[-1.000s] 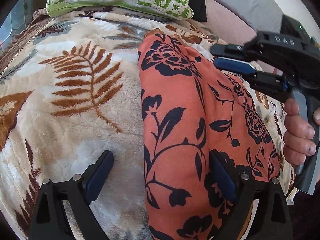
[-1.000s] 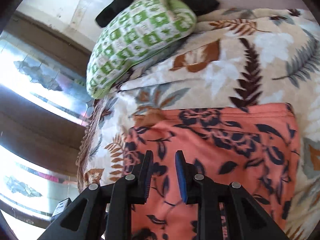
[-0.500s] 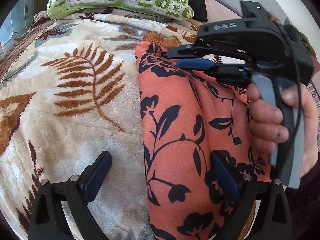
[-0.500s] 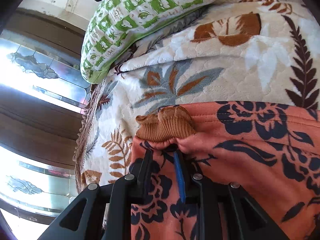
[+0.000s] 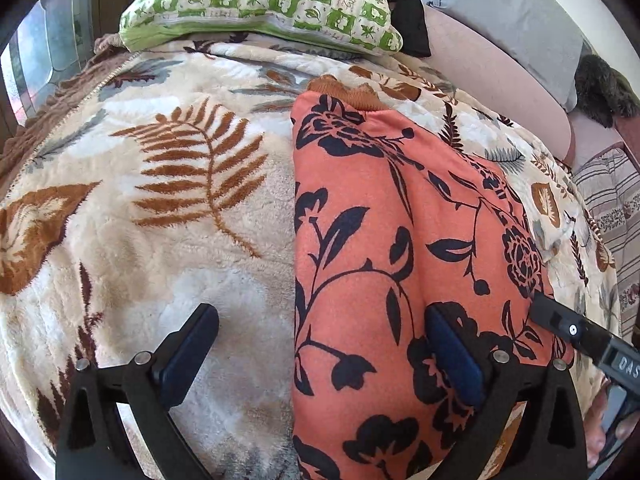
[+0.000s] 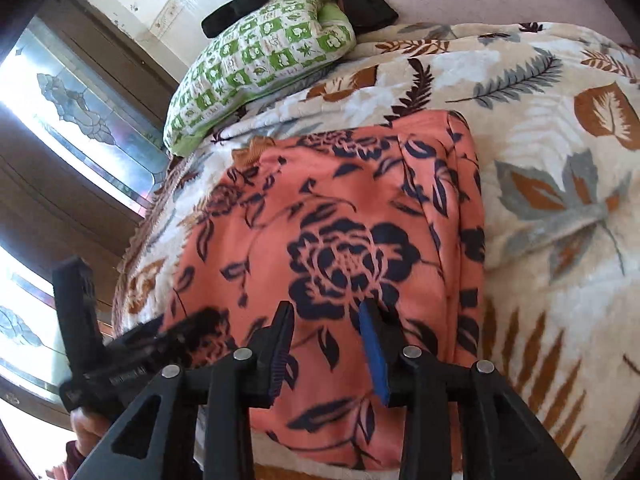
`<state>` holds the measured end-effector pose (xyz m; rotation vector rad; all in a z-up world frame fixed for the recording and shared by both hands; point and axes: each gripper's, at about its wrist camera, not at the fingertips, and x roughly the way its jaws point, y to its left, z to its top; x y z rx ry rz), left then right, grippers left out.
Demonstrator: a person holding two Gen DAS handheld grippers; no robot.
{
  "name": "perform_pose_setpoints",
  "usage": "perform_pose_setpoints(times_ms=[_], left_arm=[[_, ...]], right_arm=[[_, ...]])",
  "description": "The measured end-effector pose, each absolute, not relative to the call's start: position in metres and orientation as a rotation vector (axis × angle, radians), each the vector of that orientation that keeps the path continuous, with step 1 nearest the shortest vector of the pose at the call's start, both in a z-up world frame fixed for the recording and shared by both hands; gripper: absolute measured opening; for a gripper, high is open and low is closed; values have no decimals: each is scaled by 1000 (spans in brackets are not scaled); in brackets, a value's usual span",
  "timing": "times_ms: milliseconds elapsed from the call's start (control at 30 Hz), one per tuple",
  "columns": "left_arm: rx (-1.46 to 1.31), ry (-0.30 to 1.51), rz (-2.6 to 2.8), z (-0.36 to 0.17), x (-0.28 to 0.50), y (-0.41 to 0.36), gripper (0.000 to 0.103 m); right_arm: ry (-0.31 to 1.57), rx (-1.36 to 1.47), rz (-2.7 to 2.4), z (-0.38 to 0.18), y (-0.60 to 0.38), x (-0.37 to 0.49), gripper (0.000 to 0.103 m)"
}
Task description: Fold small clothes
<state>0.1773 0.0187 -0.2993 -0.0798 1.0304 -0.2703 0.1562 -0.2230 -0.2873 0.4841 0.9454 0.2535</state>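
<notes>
The orange flowered garment (image 5: 384,248) lies folded lengthwise on the leaf-patterned blanket (image 5: 168,200), its ribbed cuff toward the green pillow (image 5: 260,4) at the blanket's far edge. The left gripper (image 5: 320,356) stands wide apart, straddling the garment's long edge and gripping nothing, while the right gripper (image 6: 326,344) hovers over the cloth with its jaws opening and nothing between them. With no hold on it, I judge the soft fold could spring open or slide on the plush blanket, and a careless next pinch might catch only the top layer and drag the fold crooked.
</notes>
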Motion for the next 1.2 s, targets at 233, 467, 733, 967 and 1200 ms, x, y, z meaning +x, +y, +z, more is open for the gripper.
perform_pose_setpoints(times_ms=[233, 467, 733, 967, 1200], left_arm=[[-86, 840, -197, -236, 117, 24, 102], [-36, 637, -82, -148, 66, 30, 102], [71, 503, -40, -87, 23, 16, 102], [100, 455, -71, -55, -3, 4, 102], [106, 423, -64, -31, -17, 0, 103]], right_arm=[[833, 364, 246, -227, -221, 93, 38], [615, 322, 199, -161, -226, 30, 69], [535, 296, 113, -128, -222, -8, 69], [494, 276, 58, -110, -225, -30, 69], [463, 288, 40, -92, -228, -46, 69]])
